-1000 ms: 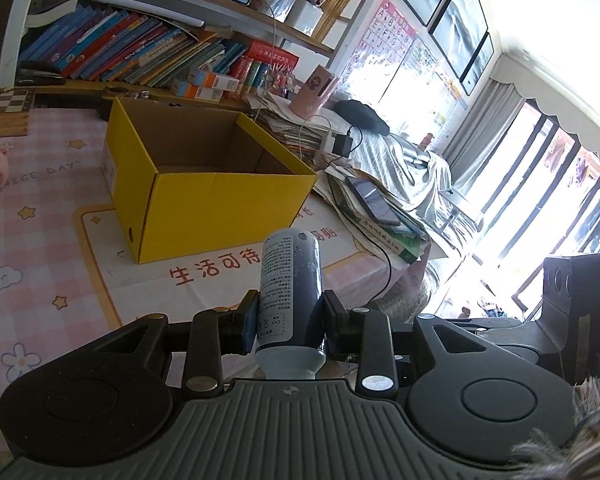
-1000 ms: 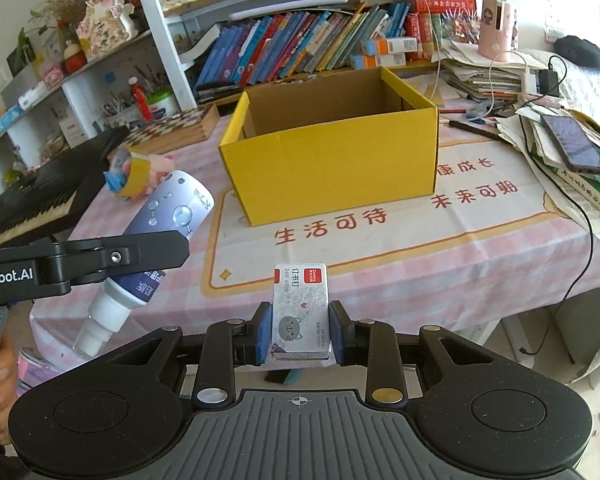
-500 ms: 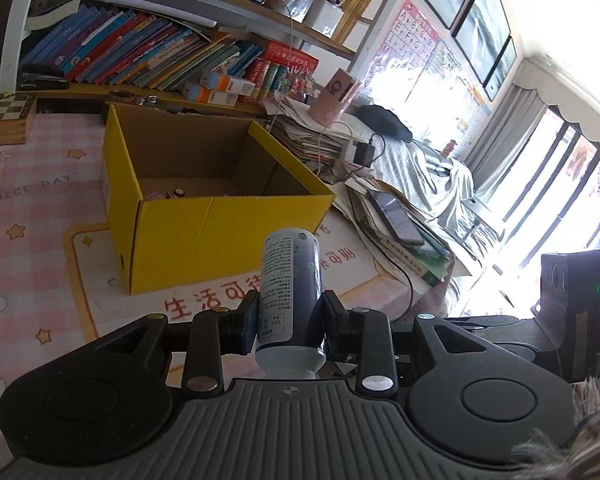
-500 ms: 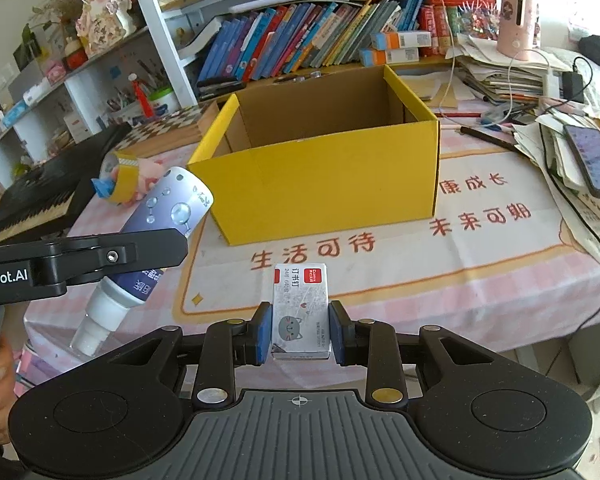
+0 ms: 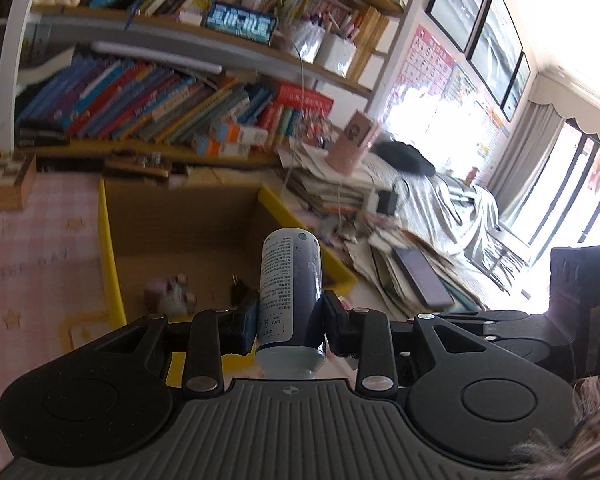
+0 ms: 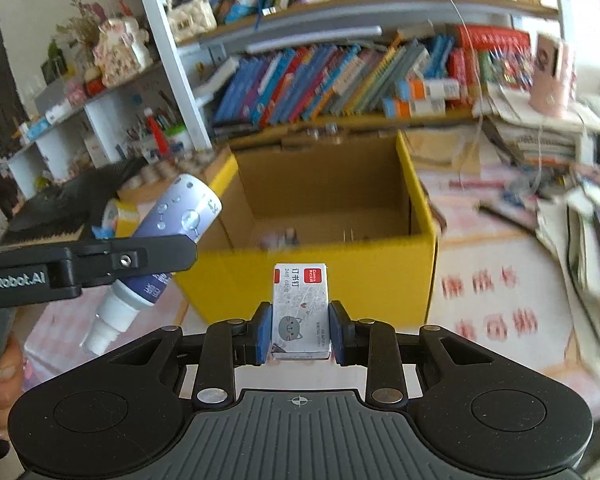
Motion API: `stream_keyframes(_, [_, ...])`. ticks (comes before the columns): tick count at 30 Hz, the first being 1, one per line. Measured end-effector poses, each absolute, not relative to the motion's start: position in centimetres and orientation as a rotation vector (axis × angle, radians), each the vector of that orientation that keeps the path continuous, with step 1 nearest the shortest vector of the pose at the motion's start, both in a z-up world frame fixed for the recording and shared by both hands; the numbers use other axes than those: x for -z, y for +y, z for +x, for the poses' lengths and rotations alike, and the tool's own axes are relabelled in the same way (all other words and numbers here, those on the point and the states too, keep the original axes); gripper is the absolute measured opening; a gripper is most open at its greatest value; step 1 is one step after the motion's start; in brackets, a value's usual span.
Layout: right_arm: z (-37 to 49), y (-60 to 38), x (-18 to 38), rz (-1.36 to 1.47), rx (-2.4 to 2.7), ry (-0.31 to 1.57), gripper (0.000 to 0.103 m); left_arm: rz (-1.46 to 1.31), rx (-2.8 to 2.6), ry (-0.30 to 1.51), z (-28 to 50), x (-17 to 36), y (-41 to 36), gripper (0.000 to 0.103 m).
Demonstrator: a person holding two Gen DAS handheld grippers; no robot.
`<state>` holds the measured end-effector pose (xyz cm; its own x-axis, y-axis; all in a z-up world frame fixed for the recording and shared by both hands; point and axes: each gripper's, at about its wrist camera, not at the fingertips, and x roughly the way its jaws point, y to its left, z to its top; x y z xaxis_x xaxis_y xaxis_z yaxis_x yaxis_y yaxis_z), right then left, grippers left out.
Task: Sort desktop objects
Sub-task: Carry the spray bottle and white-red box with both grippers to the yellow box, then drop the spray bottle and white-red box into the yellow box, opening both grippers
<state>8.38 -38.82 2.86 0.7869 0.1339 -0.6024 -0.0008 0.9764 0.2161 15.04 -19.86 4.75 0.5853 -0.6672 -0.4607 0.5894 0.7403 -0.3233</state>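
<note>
Here, left gripper (image 5: 288, 322) clamps spray bottle (image 5: 290, 292); right gripper (image 6: 300, 330) clamps staple box (image 6: 300, 312).

The black left gripper (image 6: 88, 268) is showing "enRobot.AI" along its side, and the held staple box (image 6: 300, 312) is reading "订书钉".

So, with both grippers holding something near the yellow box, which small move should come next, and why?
Probably carry the left gripper slightly further over the yellow cardboard box before releasing: its spray bottle is already partly above the open box, while the right gripper's staple box is short of the front wall.
</note>
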Motion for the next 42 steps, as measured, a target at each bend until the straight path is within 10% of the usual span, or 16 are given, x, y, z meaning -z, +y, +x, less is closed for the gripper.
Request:
stream_keyframes(39, [25.8, -39.2, 3.6, -0.331, -0.409, 0.956, 0.030, 0.086, 0.646, 0.787, 25.4, 1.9, -25.4, 0.018])
stream_keyframes(42, [26.0, -39.2, 3.6, -0.324, -0.420, 0.976, 0.031, 0.056, 0.658, 0.768, 25.1, 1.7, -25.1, 0.036])
